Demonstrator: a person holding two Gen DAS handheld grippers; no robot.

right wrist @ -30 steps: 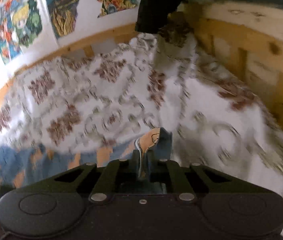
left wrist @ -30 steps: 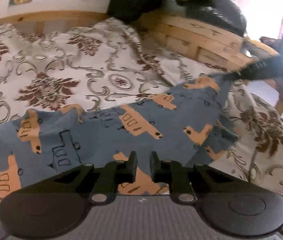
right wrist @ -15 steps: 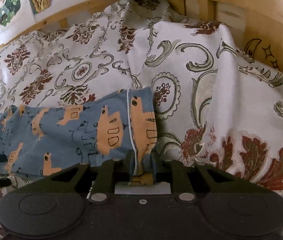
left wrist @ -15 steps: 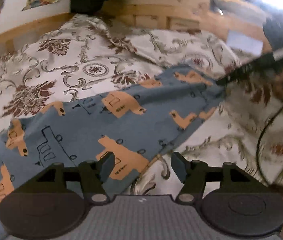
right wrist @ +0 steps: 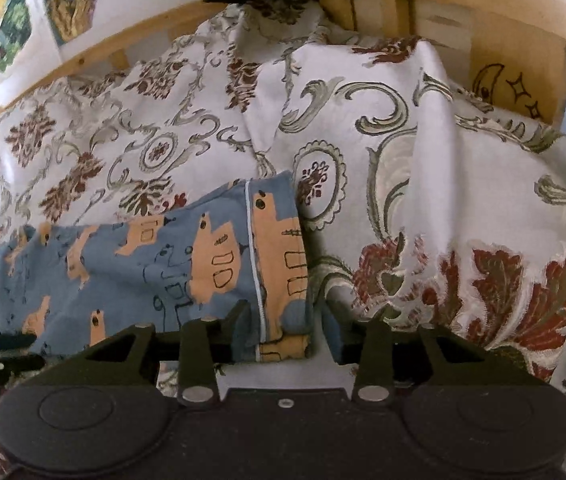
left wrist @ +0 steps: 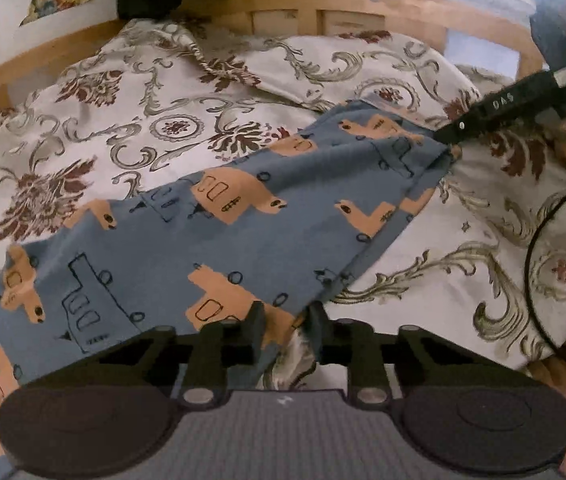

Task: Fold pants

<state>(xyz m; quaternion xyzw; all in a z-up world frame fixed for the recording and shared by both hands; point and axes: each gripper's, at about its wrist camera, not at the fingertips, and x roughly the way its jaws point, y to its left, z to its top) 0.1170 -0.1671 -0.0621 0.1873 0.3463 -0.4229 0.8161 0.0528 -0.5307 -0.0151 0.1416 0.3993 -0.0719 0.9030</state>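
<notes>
both grippers point(left wrist: 283, 330) point(right wrist: 285, 330) low, parted around the pants point(left wrist: 219, 248) hem

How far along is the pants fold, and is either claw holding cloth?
Done: the blue pants lie spread long across the patterned bedspread, layers stacked with edges matching. In hand: nothing. The right claw is open around the hem end; the left claw is open at the near edge. Left: no crosswise fold shows yet, so bringing one end over the other remains.
</notes>
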